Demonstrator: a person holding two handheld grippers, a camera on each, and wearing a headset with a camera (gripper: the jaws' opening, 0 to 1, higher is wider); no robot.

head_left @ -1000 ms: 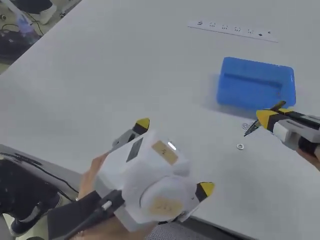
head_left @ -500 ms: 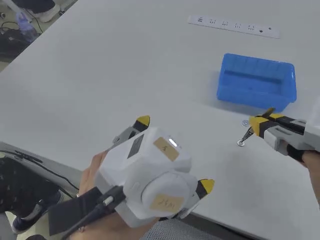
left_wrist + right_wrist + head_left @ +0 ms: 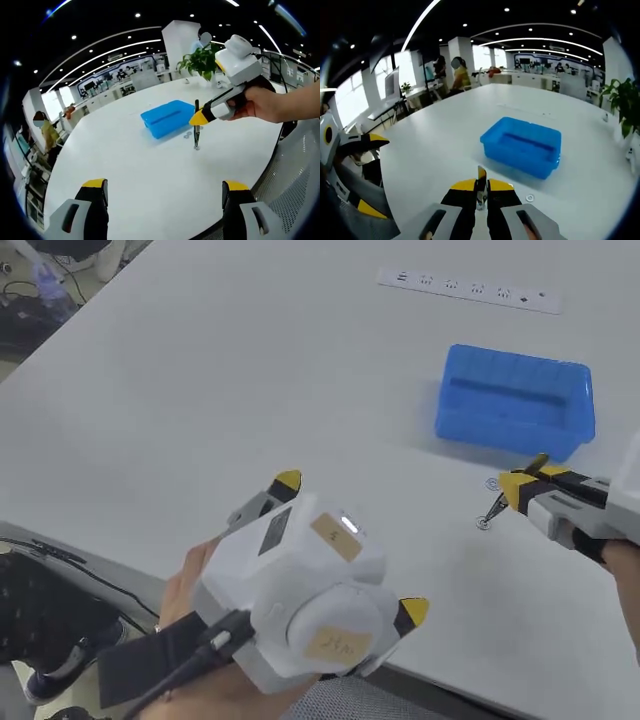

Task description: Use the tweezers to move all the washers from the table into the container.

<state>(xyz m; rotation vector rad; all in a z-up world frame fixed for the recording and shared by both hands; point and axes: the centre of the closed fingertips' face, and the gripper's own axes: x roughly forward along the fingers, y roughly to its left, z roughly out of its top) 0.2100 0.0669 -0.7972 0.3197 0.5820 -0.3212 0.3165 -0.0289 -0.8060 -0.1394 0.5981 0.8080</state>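
Note:
My right gripper (image 3: 515,486) is shut on black tweezers (image 3: 497,508). The tweezer tips touch a small metal washer (image 3: 485,524) on the white table; whether they pinch it I cannot tell. A second washer (image 3: 492,484) lies just beyond, in front of the blue container (image 3: 515,400). In the left gripper view the tweezers (image 3: 196,125) point down at the washer (image 3: 196,147). In the right gripper view my right gripper (image 3: 481,184) clamps the tweezers, with a washer (image 3: 530,198) to the right and the container (image 3: 522,145) ahead. My left gripper (image 3: 350,546) stands open near the table's front edge.
A white power strip (image 3: 470,290) lies at the far side of the white table (image 3: 200,390). The front edge of the table runs under my left gripper. A potted plant (image 3: 200,60) stands beyond the table, and people are in the background.
The right gripper has dipped toward me, bringing the tweezer tips from beside the farther washer down onto the nearer one. The left gripper has stayed put.

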